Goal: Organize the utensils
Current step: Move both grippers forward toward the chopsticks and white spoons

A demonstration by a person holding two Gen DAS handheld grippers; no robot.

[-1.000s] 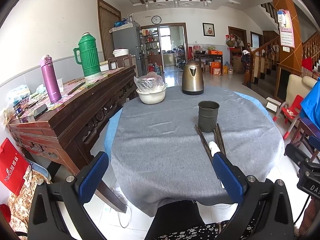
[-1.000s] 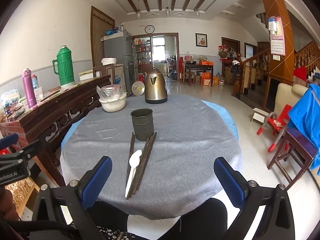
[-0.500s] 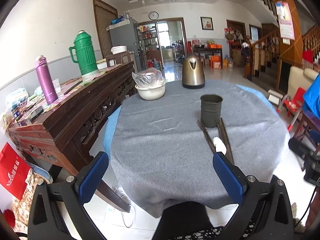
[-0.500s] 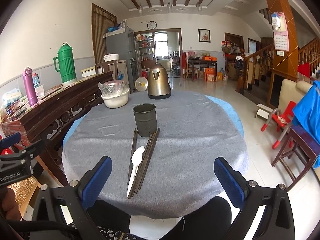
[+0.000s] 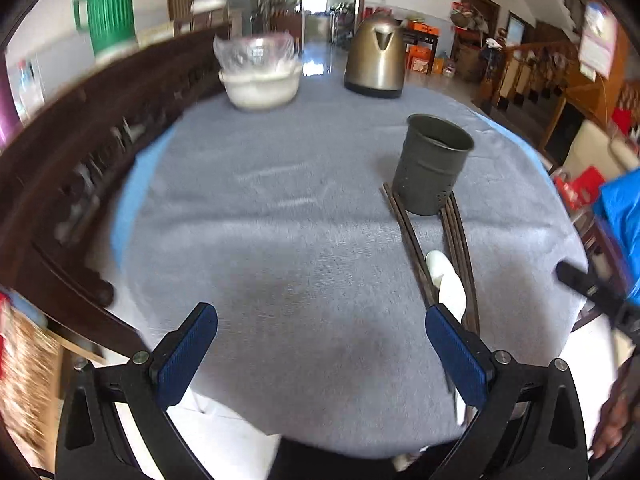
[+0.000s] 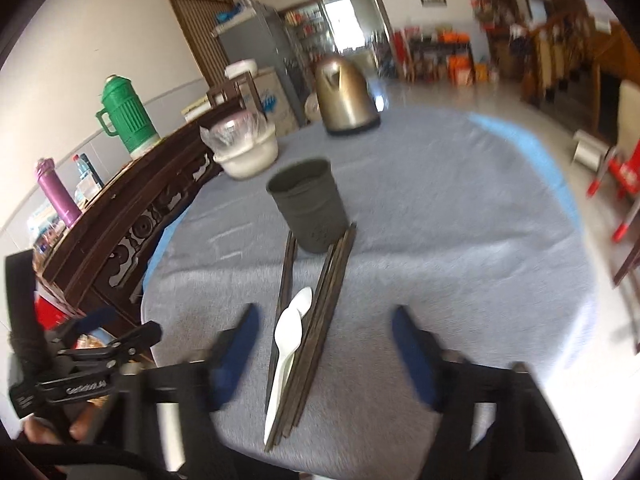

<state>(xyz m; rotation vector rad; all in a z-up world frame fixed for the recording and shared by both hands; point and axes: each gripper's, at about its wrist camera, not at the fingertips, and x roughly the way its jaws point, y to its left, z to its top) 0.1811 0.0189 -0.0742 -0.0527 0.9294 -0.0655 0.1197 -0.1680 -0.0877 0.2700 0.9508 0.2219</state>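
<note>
A dark metal utensil cup stands upright on the grey-clothed round table. Dark brown chopsticks lie in front of it, with white spoons among them. My left gripper hangs open over bare cloth, its right finger beside the spoons. My right gripper hovers over the near ends of the spoons and chopsticks. Its jaws are closing, the utensils lie between the fingers, and the pads do not touch them.
A bronze kettle and a white bowl under plastic wrap stand at the table's far side. A carved wooden sideboard runs along the left, holding a green thermos and a purple bottle. Red chairs stand on the right.
Both grippers have come forward and down over the table and tilted downward, so the cup and utensils look larger. The right gripper's fingers have drawn closer together.
</note>
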